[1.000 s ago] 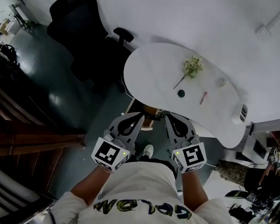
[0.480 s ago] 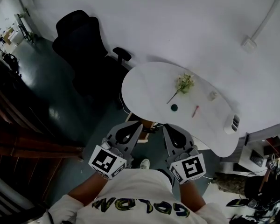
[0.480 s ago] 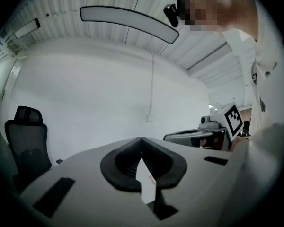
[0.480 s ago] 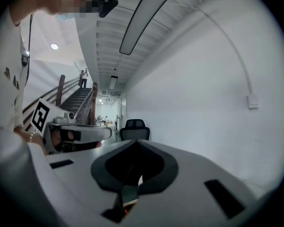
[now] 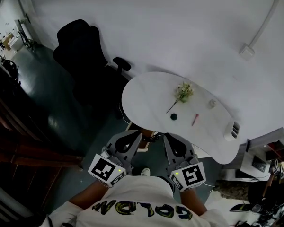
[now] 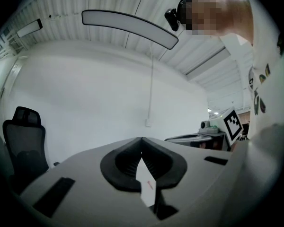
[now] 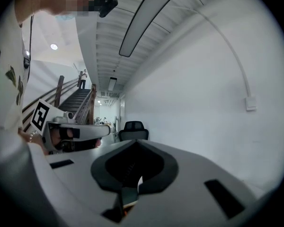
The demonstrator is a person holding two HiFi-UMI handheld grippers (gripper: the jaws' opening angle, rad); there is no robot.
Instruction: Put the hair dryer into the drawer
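Observation:
Both grippers are held side by side close to the person's chest, pointing level toward a white table [image 5: 146,86]. The left gripper [image 5: 140,134] [image 6: 142,139] is shut with nothing between its jaws. The right gripper [image 5: 164,136] [image 7: 135,141] is shut and empty too. A white object with dark slots [image 5: 231,129] lies at the table's right end; I cannot tell whether it is the hair dryer. No drawer is plainly in view. A brown piece [image 5: 145,135] shows under the table's near edge, just past the gripper tips.
On the table lie a sprig of flowers [image 5: 182,91], a small dark round thing [image 5: 173,117], a pink stick [image 5: 195,119] and a small white item [image 5: 211,103]. A black office chair [image 5: 83,60] stands left of the table. Dark wooden stairs [image 5: 19,141] run at the left; clutter sits at the lower right.
The head view has tipped up and the table now looks smaller and farther. Both grippers have risen a little together and stay shut side by side.

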